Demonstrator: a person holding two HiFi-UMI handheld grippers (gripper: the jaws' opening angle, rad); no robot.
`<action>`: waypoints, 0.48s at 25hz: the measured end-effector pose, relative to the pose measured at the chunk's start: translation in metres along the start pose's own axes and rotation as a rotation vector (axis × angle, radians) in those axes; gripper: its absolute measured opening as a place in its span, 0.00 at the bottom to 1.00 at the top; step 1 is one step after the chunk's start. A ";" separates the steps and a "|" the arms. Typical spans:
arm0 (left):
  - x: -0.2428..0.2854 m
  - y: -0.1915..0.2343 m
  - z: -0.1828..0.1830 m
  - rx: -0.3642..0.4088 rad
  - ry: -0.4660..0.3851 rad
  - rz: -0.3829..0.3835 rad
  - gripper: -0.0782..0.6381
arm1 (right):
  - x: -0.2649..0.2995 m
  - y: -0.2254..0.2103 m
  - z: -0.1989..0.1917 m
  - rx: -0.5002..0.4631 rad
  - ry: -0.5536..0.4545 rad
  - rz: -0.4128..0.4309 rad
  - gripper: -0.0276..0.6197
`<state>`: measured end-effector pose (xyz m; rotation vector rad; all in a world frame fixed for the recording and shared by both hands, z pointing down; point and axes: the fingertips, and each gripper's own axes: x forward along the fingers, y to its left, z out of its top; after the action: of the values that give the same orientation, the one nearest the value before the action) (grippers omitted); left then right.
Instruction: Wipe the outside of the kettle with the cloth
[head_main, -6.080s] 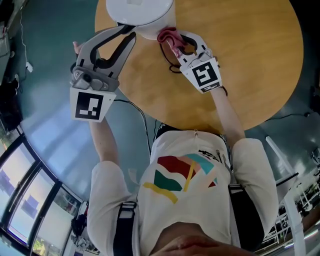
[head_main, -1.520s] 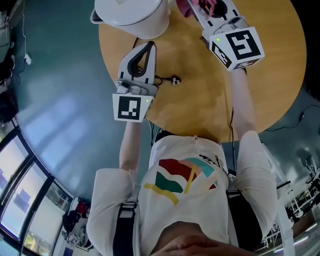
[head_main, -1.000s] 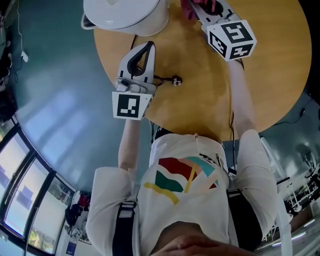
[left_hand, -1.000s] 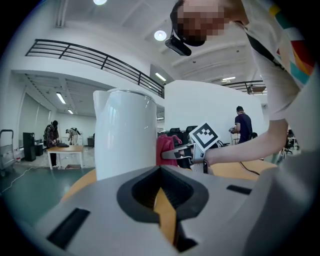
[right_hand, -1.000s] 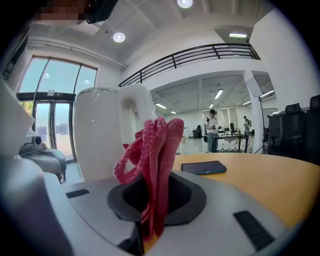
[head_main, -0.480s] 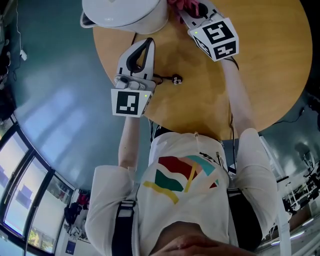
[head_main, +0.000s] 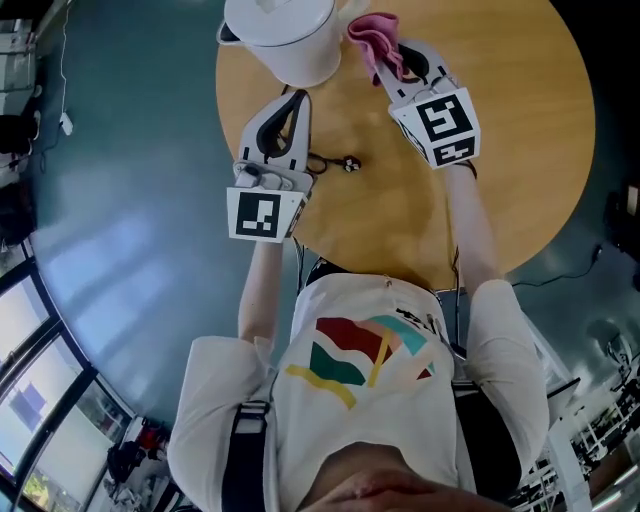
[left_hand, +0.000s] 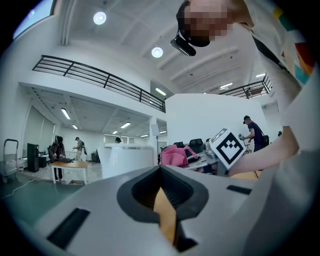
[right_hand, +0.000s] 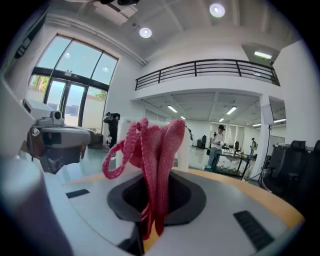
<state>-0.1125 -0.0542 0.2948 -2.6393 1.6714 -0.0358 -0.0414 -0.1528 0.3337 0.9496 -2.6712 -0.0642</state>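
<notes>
The round wooden table (head_main: 500, 120) takes up most of the space, with teal floor (head_main: 120, 200) to its left. The white kettle (head_main: 285, 40) stands at the table's far edge, lid on, spout turned left. Both arms reach forward over the table.

The left gripper (head_main: 292, 98) lies level and points at the kettle's near side, its tips just short of the base. Its own view shows the 2 jaws pressed together with nothing between them.

The right gripper (head_main: 392, 65) sits to the right of the kettle and angles toward it. Its jaws pinch the pink cloth (head_main: 372, 38), which bunches up past the tips in loose folds with 1 loop hanging free. The cloth is just beside the kettle's right wall; I cannot tell whether it touches.

A thin black cable (head_main: 322, 160) with a small plug (head_main: 349, 163) lies on the wood between the 2 grippers, running out from under the left one.
</notes>
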 end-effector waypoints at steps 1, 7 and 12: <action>-0.006 -0.004 0.009 0.002 -0.019 0.007 0.17 | -0.014 0.004 0.010 -0.009 -0.019 -0.011 0.10; -0.051 -0.060 0.054 -0.012 -0.107 0.032 0.17 | -0.124 0.055 0.050 0.045 -0.150 -0.064 0.10; -0.081 -0.103 0.065 -0.007 -0.135 0.005 0.17 | -0.181 0.099 0.044 0.131 -0.184 -0.036 0.10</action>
<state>-0.0516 0.0631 0.2322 -2.5773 1.6382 0.1452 0.0181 0.0347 0.2573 1.0802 -2.8559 0.0163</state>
